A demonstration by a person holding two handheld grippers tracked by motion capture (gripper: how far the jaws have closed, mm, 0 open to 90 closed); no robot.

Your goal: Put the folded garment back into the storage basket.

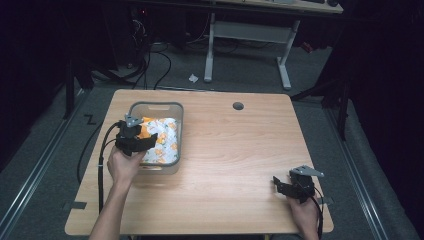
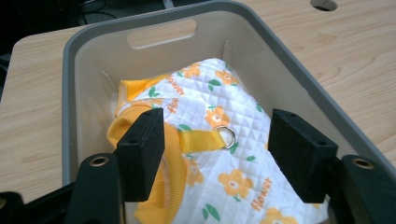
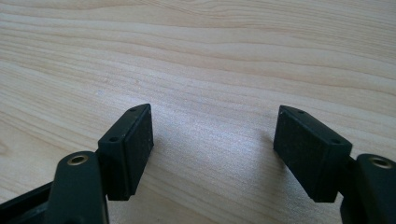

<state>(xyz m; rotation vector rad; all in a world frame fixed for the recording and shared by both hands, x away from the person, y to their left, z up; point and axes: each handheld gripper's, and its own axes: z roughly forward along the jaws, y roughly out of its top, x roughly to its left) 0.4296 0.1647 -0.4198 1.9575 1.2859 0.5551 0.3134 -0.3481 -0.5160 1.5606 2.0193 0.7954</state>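
High view first: I see my left gripper (image 1: 150, 141) over the near-left part of a grey bin (image 1: 172, 166) that sits at about nine o'clock on the wooden table (image 1: 240, 165). Inside the bin lies a quilted white garment (image 1: 162, 140) printed with orange flowers and trimmed in yellow.

In the left gripper view, my jaws stand wide apart with nothing between the pads, poised just above the garment (image 2: 224, 140). The cloth lies directly ahead of and below the claw, bunched toward the bin's near end. A yellow strap (image 2: 198, 140) with a small metal ring (image 2: 227, 136) runs across the fabric in the gap between the two pads, closer to the pad at my nine o'clock. That pad sits over the yellow ribbed hem (image 2: 173, 182); the pad at three o'clock hangs over the white quilting near the bin's wall (image 2: 280, 60). Whether either pad touches the cloth, I cannot tell.

My right gripper (image 1: 281, 186) rests low at about five o'clock on the table, well apart from the bin. In the right gripper view its jaws gape open over bare wood (image 3: 201, 70), holding nothing.
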